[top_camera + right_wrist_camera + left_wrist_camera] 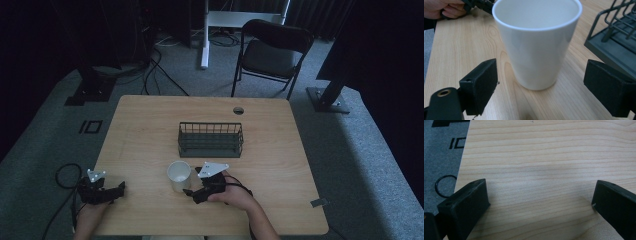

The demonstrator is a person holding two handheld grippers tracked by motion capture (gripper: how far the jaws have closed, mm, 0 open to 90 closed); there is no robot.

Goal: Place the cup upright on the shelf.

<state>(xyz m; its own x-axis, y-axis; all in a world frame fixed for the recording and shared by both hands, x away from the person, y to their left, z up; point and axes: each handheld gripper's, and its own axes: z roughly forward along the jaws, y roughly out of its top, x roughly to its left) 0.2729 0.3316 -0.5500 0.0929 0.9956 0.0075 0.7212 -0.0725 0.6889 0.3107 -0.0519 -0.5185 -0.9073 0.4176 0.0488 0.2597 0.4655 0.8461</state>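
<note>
— Where is the cup?

— The white cup (537, 42) stands upright on the bench (150, 145), at about six o'clock from the wire rack (210, 139); my right hand-held gripper (541, 82) has its jaws spread wide, one on each side of the cup, neither touching it.

— And your left?

— My left hand-held gripper (539, 200) rests at nine o'clock from the cup, by the bench edge; jaws apart over bare wood.
</note>
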